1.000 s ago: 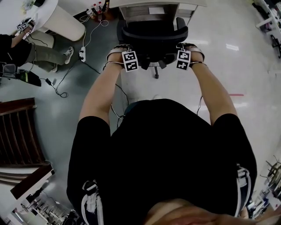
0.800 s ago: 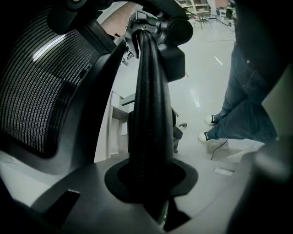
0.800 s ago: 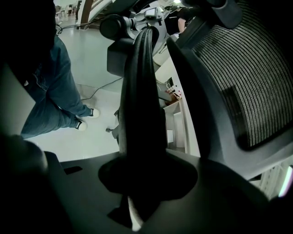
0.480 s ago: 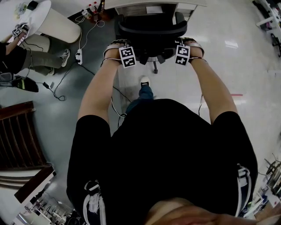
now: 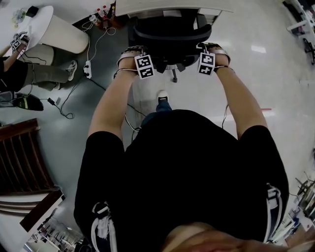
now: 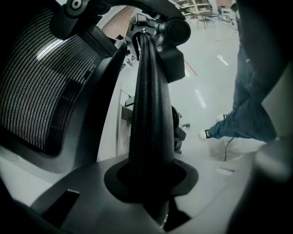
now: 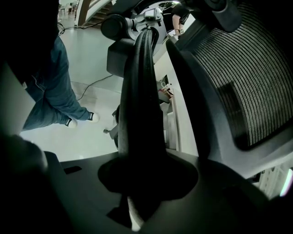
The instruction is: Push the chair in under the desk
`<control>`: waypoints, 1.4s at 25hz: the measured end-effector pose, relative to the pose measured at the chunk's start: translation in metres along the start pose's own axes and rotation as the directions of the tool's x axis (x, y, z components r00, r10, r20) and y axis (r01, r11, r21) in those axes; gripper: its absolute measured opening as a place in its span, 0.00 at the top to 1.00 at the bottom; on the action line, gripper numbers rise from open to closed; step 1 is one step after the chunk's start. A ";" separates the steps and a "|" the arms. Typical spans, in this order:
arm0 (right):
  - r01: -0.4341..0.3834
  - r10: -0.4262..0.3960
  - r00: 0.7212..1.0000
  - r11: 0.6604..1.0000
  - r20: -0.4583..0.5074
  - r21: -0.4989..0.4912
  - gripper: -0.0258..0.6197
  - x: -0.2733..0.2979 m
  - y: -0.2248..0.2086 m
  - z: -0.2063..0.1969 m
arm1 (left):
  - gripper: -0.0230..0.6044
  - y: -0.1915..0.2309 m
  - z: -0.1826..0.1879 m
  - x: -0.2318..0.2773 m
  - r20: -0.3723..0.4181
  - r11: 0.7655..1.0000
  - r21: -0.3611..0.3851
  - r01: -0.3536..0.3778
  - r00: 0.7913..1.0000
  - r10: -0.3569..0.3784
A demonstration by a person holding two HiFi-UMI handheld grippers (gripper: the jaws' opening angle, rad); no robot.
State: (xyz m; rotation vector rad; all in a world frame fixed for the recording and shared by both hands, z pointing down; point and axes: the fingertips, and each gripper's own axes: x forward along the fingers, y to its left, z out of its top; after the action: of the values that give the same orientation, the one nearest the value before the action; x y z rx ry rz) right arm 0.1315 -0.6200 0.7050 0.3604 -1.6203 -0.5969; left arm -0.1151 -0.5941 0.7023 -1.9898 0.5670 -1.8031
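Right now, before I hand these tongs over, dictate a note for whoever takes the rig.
Left tongs: shut on a black bar of the chair, beside its mesh back.
Right tongs: shut on the matching bar on the other side.
Chair: facing the desk, up against its edge, backrest outside.
Done: chair gripped and lined up.
To do: push it in under the desk, then release.

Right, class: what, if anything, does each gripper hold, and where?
The chair: left gripper and right gripper each clamp a black bar beside its mesh back.
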 end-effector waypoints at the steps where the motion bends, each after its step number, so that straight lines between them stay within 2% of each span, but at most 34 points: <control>1: 0.003 -0.003 1.000 1.000 0.003 -0.001 0.78 0.002 -0.004 -0.001 | 0.82 0.004 0.000 0.002 0.000 1.000 -0.001 0.002 1.000 -0.002; 15: 0.016 -0.016 1.000 1.000 0.014 -0.014 0.77 0.037 -0.054 -0.008 | 0.83 0.049 -0.004 0.032 -0.009 1.000 -0.011 0.000 1.000 0.000; 24: 0.051 -0.050 0.998 0.998 0.035 -0.027 0.77 0.039 -0.059 -0.007 | 0.82 0.055 -0.003 0.034 0.003 1.000 -0.006 -0.019 1.000 0.019; 35: 0.050 -0.049 0.998 0.999 0.030 -0.022 0.77 0.039 -0.057 -0.008 | 0.82 0.055 -0.003 0.034 0.001 1.000 -0.005 -0.022 1.000 0.022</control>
State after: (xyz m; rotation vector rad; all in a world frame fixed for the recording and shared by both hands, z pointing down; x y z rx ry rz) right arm 0.1275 -0.6898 0.7047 0.3774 -1.6354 -0.6603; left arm -0.1167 -0.6591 0.7009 -1.9800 0.5916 -1.7889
